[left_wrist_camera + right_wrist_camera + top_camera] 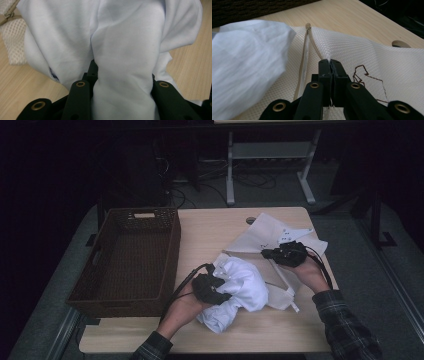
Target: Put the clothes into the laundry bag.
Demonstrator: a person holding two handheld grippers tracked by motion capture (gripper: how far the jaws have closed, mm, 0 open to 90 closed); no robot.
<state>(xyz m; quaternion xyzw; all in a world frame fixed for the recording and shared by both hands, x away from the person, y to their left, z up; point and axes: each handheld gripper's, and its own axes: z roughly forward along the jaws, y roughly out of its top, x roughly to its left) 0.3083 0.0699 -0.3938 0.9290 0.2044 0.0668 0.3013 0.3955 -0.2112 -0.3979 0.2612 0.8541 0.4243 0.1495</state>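
A: What's there, biggest first?
B: A wicker basket [131,257] at the table's left, then a mesh laundry bag [270,237] lying flat, right gripper [329,62] pinching its fabric beside the zipper [308,43].
A: The white garment [240,287]?
B: Bunched at the table's middle, beside the bag; soft, light, floppy. The left gripper [220,290] clamps a thick fold, best grabbed there.

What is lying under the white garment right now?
The white garment rests partly on the mesh laundry bag, whose zipper runs beside it, and partly on the table. How far the bag reaches beneath, or whether anything else lies there, is covered.
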